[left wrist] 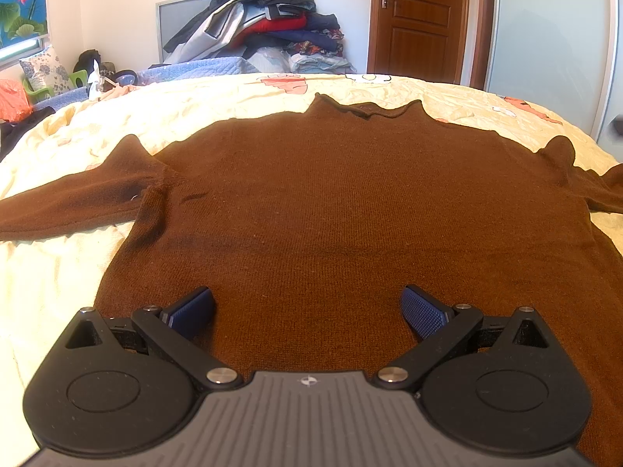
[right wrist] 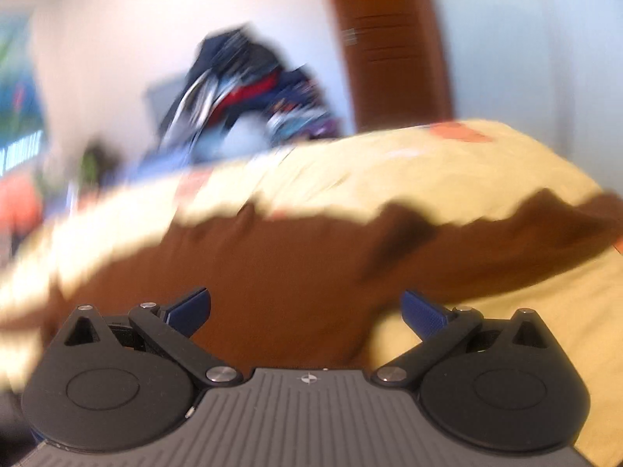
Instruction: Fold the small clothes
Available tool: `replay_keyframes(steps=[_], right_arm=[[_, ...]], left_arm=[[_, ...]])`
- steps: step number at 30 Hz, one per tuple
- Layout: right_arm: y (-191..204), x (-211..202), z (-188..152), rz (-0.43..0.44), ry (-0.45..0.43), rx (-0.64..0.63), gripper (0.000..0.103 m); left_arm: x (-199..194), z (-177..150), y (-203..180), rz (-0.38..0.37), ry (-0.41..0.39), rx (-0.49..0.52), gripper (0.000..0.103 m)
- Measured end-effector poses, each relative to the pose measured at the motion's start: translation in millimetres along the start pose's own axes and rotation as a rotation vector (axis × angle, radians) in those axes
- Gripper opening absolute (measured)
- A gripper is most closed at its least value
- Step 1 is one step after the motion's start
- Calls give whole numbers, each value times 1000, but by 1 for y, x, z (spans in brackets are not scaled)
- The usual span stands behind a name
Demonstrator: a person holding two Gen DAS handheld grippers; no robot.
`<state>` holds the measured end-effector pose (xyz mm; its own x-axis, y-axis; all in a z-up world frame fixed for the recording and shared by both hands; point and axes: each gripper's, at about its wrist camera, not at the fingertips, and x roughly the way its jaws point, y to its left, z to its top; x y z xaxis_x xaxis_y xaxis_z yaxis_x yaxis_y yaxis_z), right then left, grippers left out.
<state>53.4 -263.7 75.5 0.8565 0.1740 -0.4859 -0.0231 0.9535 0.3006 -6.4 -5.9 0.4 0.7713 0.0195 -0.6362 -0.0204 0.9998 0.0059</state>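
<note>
- Brown sweater [left wrist: 350, 202] spread flat, front up, on the bed [left wrist: 46, 295], collar at the far side, hem nearest the camera; probably laid out this way so both sleeves and both side edges can be reached for folding.
- Left sleeve [left wrist: 70, 202] stretched out sideways over the cream bedspread; right sleeve [left wrist: 607, 190] running off the right edge of the left wrist view, so its end not visible.
- Left tool [left wrist: 307, 311] low over the hem region, blue pads [left wrist: 192, 311] spread wide apart, nothing between them; seemingly poised near the bottom edge, no fabric pinched yet.
- Right tool [right wrist: 305, 313] also spread wide and empty, over the sweater's right side edge where brown cloth meets bedspread; right wrist view heavily blurred, so exact contact with the cloth cannot be told.
- No fold visible yet; judged to be the very start of the task.
- Open bedspread on the left of the body and beyond the collar, giving room to swing a sleeve inward or carry the hem upward.
- Bed edge curving away on the right, close to the right shoulder: less margin there.
- Pile of clothes [left wrist: 268, 19] well beyond the far side of the bed, clear of the folding area.
</note>
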Motion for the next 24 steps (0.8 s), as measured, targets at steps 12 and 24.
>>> replay_keyframes(steps=[12,24], right_arm=[[-294,-12,54,-245,-163,834,79],[-338,16,53,-257,-164,891,49]], left_arm=[[0,0,0,0,0,0,103],[0,0,1,0,0,-1,103]])
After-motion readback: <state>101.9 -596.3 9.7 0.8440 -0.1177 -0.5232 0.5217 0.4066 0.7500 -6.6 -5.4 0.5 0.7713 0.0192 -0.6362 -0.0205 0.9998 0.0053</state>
